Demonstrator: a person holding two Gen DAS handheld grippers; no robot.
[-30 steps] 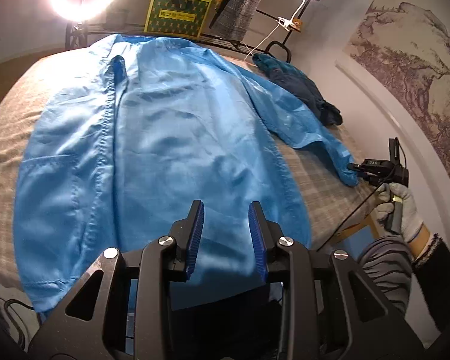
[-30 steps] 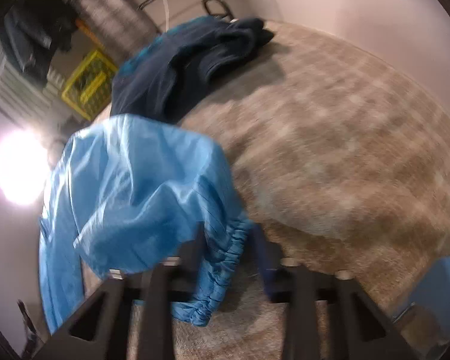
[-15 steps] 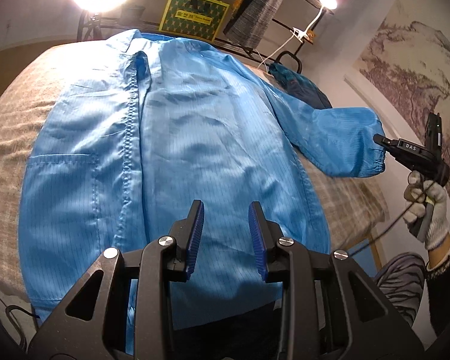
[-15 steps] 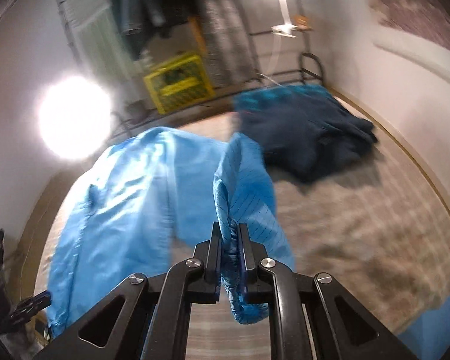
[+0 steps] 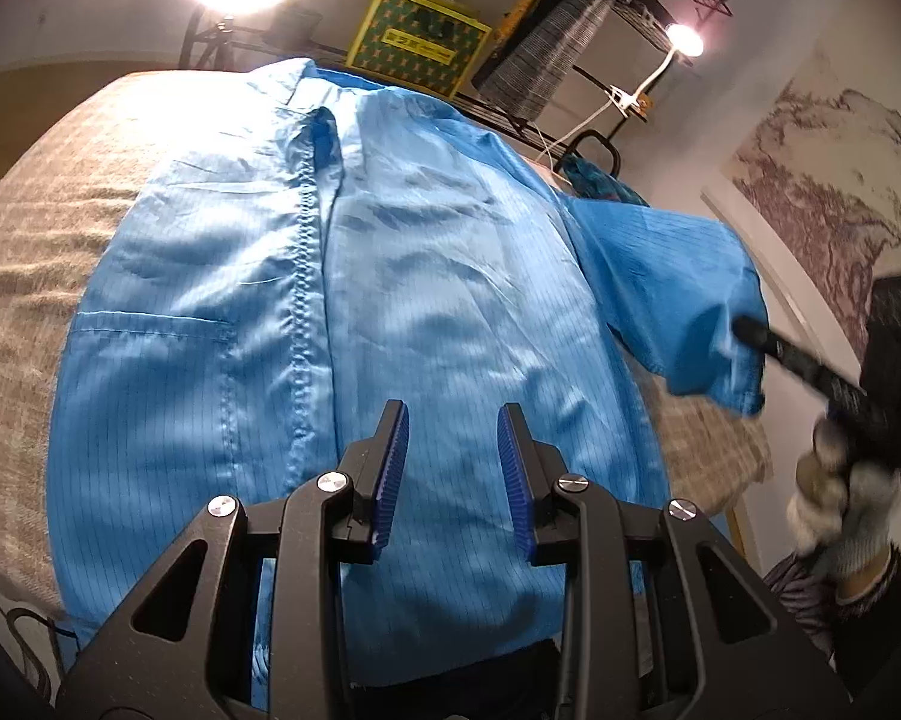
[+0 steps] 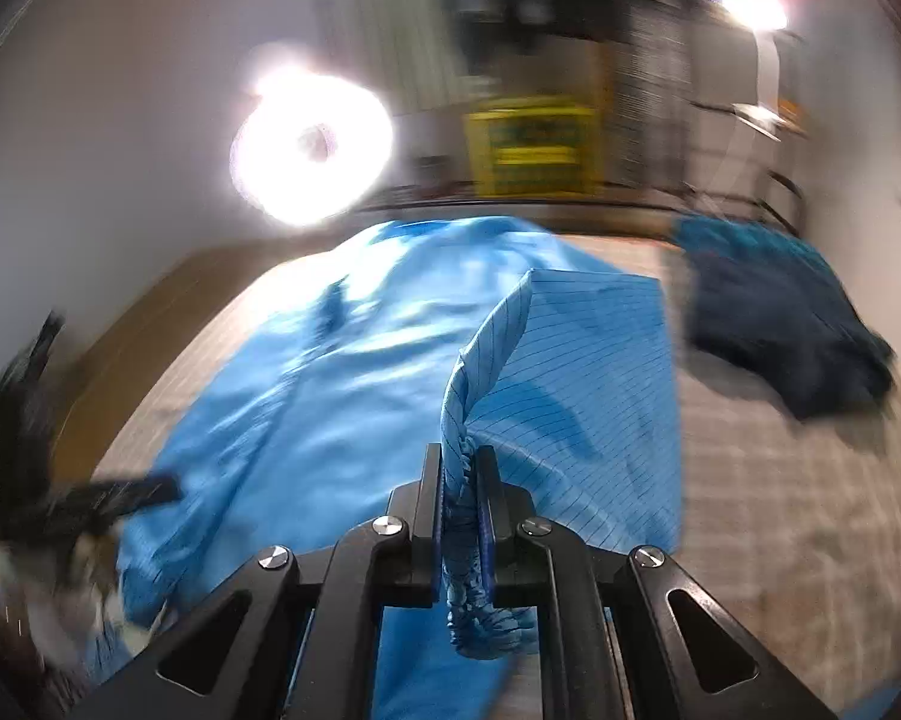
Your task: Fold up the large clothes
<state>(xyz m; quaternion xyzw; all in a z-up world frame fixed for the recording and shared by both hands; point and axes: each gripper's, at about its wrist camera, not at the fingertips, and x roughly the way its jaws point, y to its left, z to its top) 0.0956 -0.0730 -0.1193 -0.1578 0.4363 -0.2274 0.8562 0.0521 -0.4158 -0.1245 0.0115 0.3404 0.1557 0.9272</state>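
Right gripper (image 6: 461, 501) clamps elastic cuff (image 6: 480, 612) of thin, limp, slippery-looking blue coat (image 5: 390, 312); left gripper (image 5: 453, 474) gapes empty above hem, likely next hold

Garment: blue coat (image 5: 426, 312), thin fabric with fine dark pinstripes, lying front up and spread flat across the grey checked bed (image 5: 24, 276).
Front: zipper (image 5: 302, 300) running down the middle, collar lying at the far end, pocket seam showing on one side.
Sleeve (image 6: 576, 372): rising off the bed, its gathered elastic cuff (image 6: 465, 516) hanging pinched and bunched.
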